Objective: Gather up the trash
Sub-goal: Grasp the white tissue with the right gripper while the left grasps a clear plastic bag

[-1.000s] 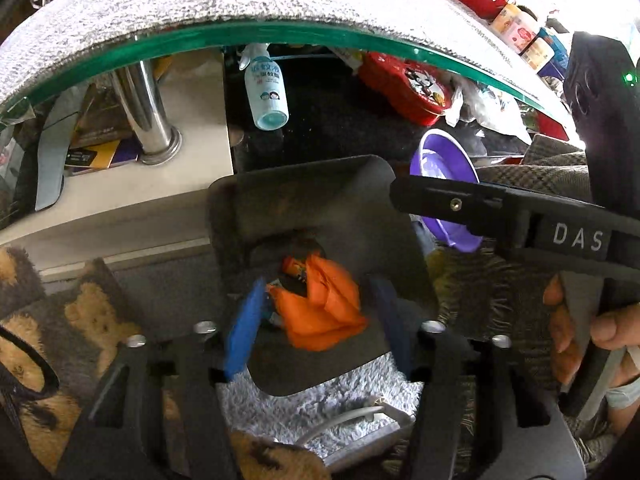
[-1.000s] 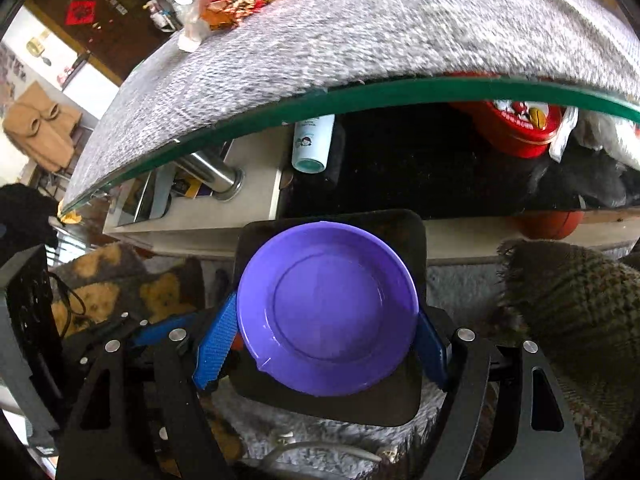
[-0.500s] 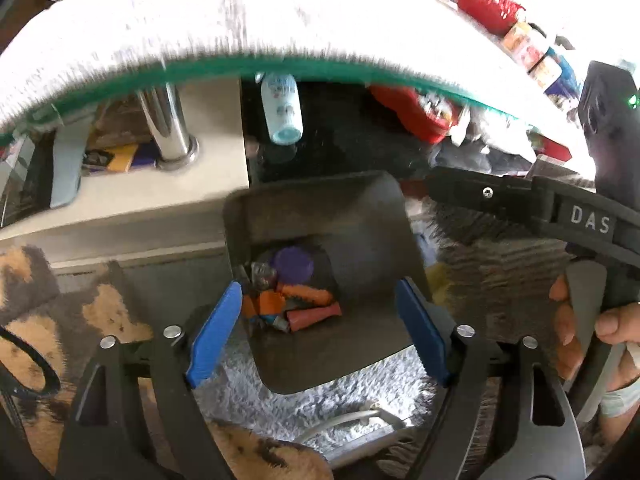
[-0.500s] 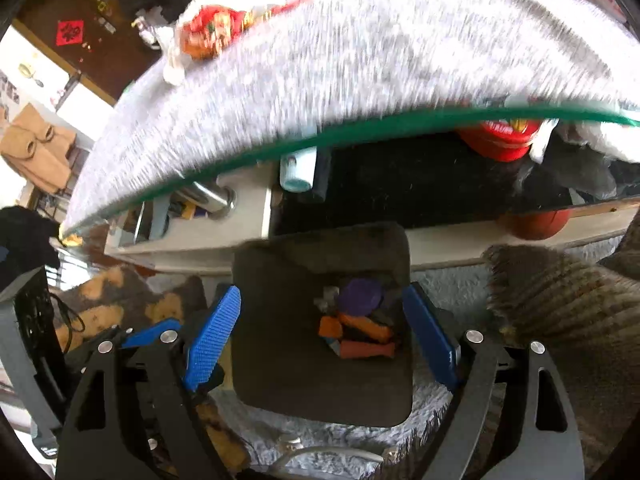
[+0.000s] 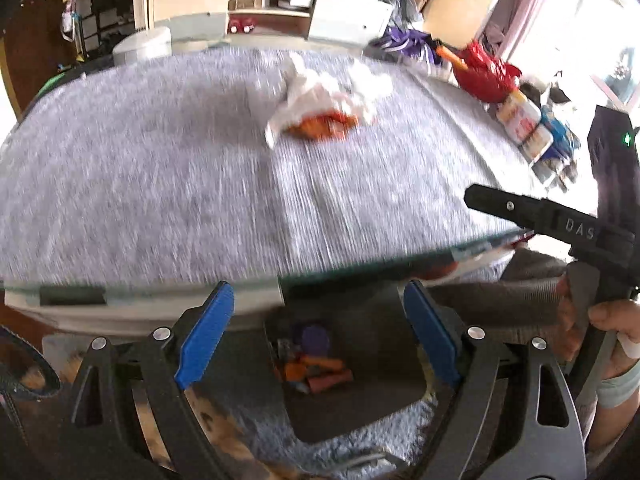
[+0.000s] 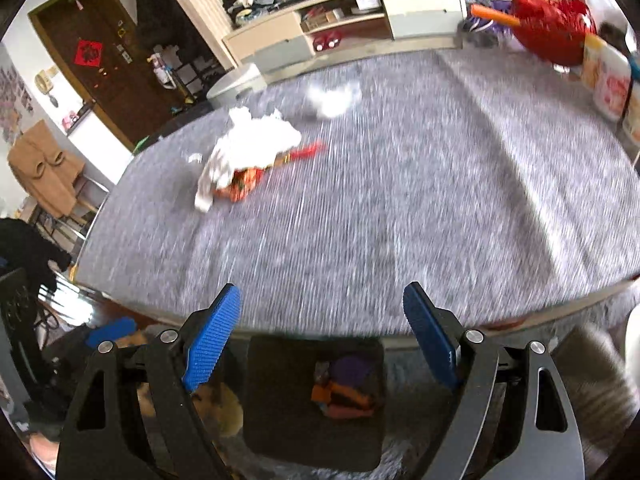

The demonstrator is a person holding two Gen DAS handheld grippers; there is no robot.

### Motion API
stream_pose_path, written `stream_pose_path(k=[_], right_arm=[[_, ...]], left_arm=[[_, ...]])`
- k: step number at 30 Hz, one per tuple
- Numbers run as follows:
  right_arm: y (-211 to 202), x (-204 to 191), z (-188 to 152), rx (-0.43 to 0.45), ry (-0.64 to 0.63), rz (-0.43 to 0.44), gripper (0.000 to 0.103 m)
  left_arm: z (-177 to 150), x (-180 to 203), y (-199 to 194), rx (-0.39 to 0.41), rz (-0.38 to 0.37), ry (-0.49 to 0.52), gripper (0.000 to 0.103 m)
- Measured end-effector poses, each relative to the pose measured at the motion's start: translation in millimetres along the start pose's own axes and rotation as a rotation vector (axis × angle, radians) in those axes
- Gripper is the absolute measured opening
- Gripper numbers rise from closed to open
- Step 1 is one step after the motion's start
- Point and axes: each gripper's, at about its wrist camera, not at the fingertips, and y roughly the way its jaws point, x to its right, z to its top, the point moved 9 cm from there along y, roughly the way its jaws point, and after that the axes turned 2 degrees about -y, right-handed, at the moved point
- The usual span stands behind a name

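Note:
A dark bin [image 5: 352, 412] [image 6: 280, 420] stands on the floor below the table edge, with orange and purple trash [image 5: 316, 364] [image 6: 340, 388] lying inside. My left gripper [image 5: 318, 292] hangs above it; its jaws are opening and nothing is between them. My right gripper [image 6: 322, 292] is open and empty too, and its black body [image 5: 560, 224] shows at the right of the left wrist view. On the grey-clothed table [image 5: 160, 200] [image 6: 400, 220] lies a heap of white tissue over an orange wrapper [image 5: 324, 104] [image 6: 248, 152], with another tissue [image 6: 334, 100] farther back.
A red bag [image 5: 484, 76] [image 6: 552, 32] and jars [image 5: 524, 124] [image 6: 608, 84] stand at the table's far right. Beyond the table are a low cabinet [image 6: 340, 20] and a white round bin [image 6: 236, 84]. A hand [image 5: 612, 316] grips the right tool.
The orange scrap left my left gripper and the purple plate left my right one; both dropped into the bin. Both grippers rose from under the table edge to above the tabletop.

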Motion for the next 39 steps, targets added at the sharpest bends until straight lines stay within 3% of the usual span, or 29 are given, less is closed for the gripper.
stream_pose_path(k=[6,9,11,14,20,26,32,39], right_arm=[[6,-12,41,0.032,-0.028,0.020,0.081],[13,-27,59,0.039,-0.049,0.065,0.067],[22,-37,69,0.030,-0.062,0.092,0.051],[37,-54,82,0.012,-0.080,0.129,0.038],[68,-82,96,-0.029,-0.121,0.160,0.036],[95,-81,93,-0.084,-0.134,0.140,0.036],[94,-74,91,-0.076,-0.161,0.137,0.012],[70,-60,102,-0.024,-0.138,0.157,0.010]], left_arm=[[48,-5,-1,0.055,0.030,0.023,0.082],[67,-14,7,0.061,0.054,0.018,0.082],[75,-21,11,0.061,0.063,0.016,0.082],[86,-30,16,0.063,0.076,0.014,0.082],[103,-45,26,0.068,0.101,0.009,0.081],[112,-54,39,0.055,0.108,-0.001,0.081],[119,-56,50,0.047,0.109,-0.004,0.081],[135,-48,57,0.066,0.090,0.003,0.081]])
